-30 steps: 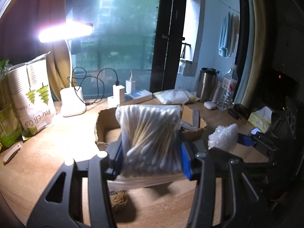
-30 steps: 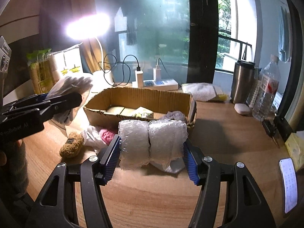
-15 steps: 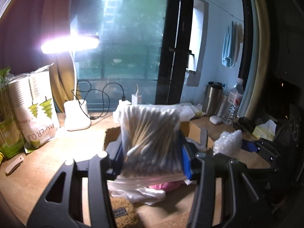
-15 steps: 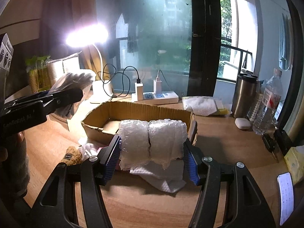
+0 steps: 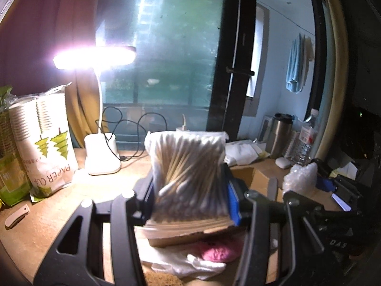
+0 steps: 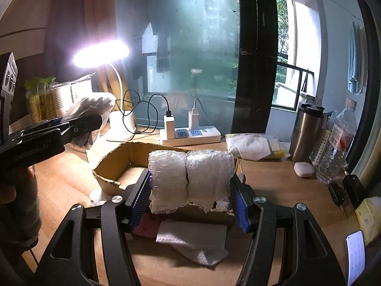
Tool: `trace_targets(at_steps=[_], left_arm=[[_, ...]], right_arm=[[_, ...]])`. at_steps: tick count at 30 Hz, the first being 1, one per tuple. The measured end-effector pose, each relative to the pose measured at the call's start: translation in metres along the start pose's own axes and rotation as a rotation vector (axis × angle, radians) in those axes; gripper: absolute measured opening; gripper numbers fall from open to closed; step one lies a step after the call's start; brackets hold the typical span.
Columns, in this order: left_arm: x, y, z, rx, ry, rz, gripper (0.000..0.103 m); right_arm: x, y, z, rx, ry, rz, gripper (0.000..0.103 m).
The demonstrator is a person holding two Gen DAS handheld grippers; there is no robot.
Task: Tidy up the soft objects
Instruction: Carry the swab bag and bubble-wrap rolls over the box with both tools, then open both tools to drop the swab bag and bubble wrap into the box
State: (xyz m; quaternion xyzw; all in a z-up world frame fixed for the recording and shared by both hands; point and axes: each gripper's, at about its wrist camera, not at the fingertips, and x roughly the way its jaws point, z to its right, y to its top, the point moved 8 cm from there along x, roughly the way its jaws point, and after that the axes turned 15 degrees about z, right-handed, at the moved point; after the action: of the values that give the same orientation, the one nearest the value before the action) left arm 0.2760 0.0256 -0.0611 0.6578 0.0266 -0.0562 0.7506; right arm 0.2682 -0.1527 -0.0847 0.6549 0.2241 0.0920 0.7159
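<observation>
The left gripper (image 5: 190, 190) is clamped on a clear bag of cotton swabs (image 5: 188, 176), held upright between its blue pads, and the right gripper (image 6: 190, 190) is closed around a roll of bubble wrap (image 6: 190, 178) that fills the gap between its fingers. Just beyond and below both grippers sits an open cardboard box (image 6: 123, 157); its contents are mostly hidden behind the held items. In front of the box, under the right gripper, a white paper towel (image 6: 193, 243) lies on the wooden desk (image 6: 285, 190), and under the left gripper are a pink soft item (image 5: 219, 250) and a white plastic bag (image 5: 181, 262). Ahead to the left stand a lit desk lamp (image 5: 100, 143) and a pack of paper cups (image 5: 45, 147). Further ahead a power strip (image 6: 190, 135) lies beneath the window; to the right are a steel tumbler (image 6: 307, 131) and a water bottle (image 6: 338, 143).
</observation>
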Motion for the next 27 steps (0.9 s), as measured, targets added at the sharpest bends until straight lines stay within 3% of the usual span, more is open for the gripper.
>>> trace_targets(at_steps=[9, 22, 27], left_arm=[[0.025, -0.020, -0.010, -0.011, 0.010, -0.037, 0.050], [0.068, -0.071, -0.020, -0.065, 0.003, -0.220, 0.050], [0.073, -0.077, -0.015, -0.077, -0.011, -0.240, 0.051]], right_arm=[[0.017, 0.006, -0.001, 0.015, -0.006, 0.010, 0.064], [0.035, 0.003, 0.005, 0.038, -0.017, -0.013, 0.064], [0.039, 0.000, 0.008, 0.045, -0.024, -0.021, 0.064]])
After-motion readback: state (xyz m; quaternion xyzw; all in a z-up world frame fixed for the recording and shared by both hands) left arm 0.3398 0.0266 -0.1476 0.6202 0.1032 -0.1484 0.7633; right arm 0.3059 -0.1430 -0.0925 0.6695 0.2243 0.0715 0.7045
